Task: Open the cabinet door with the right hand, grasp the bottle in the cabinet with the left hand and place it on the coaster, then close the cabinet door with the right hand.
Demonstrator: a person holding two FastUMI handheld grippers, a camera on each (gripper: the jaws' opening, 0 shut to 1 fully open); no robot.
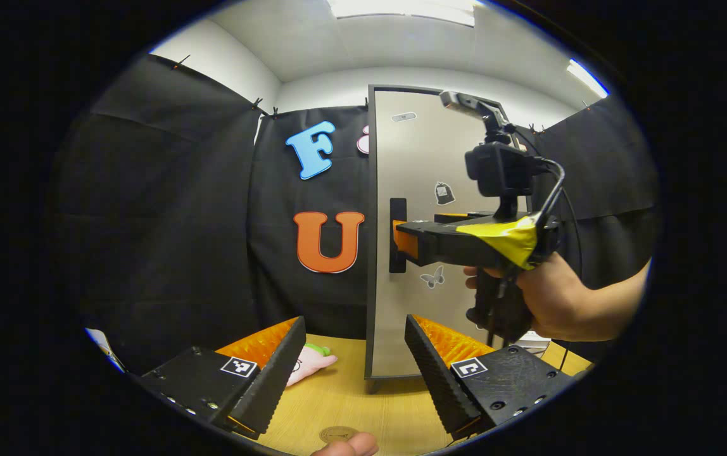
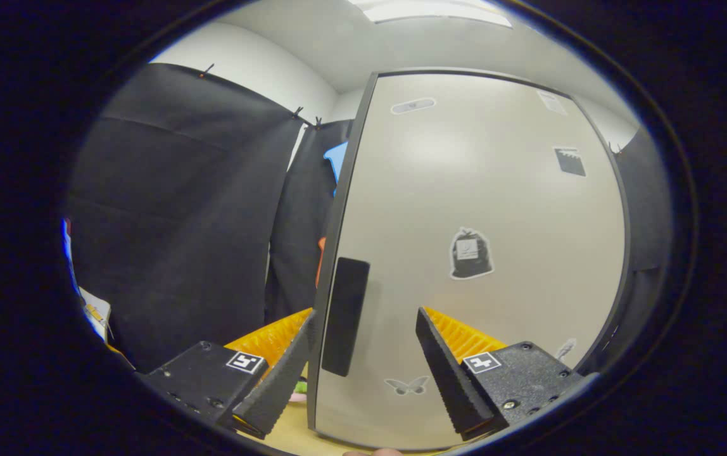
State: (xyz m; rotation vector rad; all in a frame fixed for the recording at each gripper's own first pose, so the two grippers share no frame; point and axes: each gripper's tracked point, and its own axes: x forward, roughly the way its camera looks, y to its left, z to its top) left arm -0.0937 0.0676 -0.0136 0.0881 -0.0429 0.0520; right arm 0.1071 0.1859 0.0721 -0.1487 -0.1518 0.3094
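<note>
The cabinet door (image 1: 414, 209) stands shut, a tall pale panel in a dark frame, upright at the far side of the wooden table (image 1: 351, 399). Its dark vertical handle (image 1: 398, 235) sits near the door's left edge, and small stickers dot the panel: a dark bag shape (image 1: 444, 193) and a butterfly (image 1: 432, 277). In the left gripper view, the right gripper (image 1: 399, 240) is held out level by a hand (image 1: 544, 294) coming in from the right, with its fingertips right at the handle; from this side I cannot tell whether they press on it. The right gripper view is close on the same door (image 2: 484, 209): that gripper's (image 2: 360, 373) fingers are spread apart, and the handle (image 2: 345, 315) lies between them, nearer the left finger, with nothing clamped. The left gripper (image 1: 354, 370) hangs back over the table with its fingers wide apart and nothing between them. Down on the near part of the table lies a round brown coaster (image 1: 338, 434), with a fingertip (image 1: 347, 446) just beside it. A pink soft toy (image 1: 309, 364) lies on the table to the left of the cabinet, partly behind the left finger. The bottle is not to be seen with the door shut.
</note>
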